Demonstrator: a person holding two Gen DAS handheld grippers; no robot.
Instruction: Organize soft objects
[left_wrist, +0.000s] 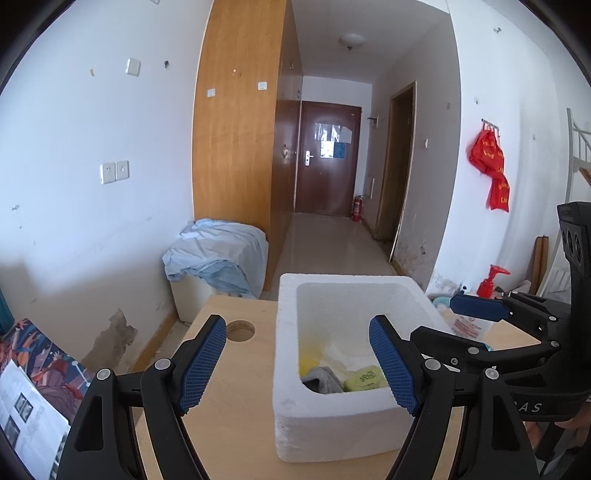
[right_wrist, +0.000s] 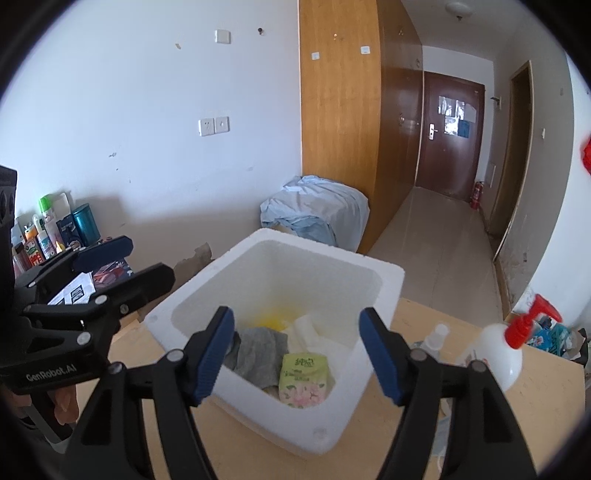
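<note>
Fingers (right_wrist: 214, 354) spread wide on both grippers, gripping nothing. Right gripper (right_wrist: 297, 354) hovering over the foam box (right_wrist: 384, 280), nearer than the left gripper (left_wrist: 297, 363), which looks in from the side. Straight ahead and below in the box: grey cloth (right_wrist: 258, 354), tissue pack (right_wrist: 303, 380). Wooden table (left_wrist: 221, 424) beneath; bottle (right_wrist: 498, 354) alongside; hallway beyond.

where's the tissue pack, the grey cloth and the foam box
tissue pack (right_wrist: 303, 380), right wrist view, on its green printed front
grey cloth (right_wrist: 258, 354), right wrist view, on its folded middle
foam box (right_wrist: 384, 273), right wrist view, on its far right rim
</note>
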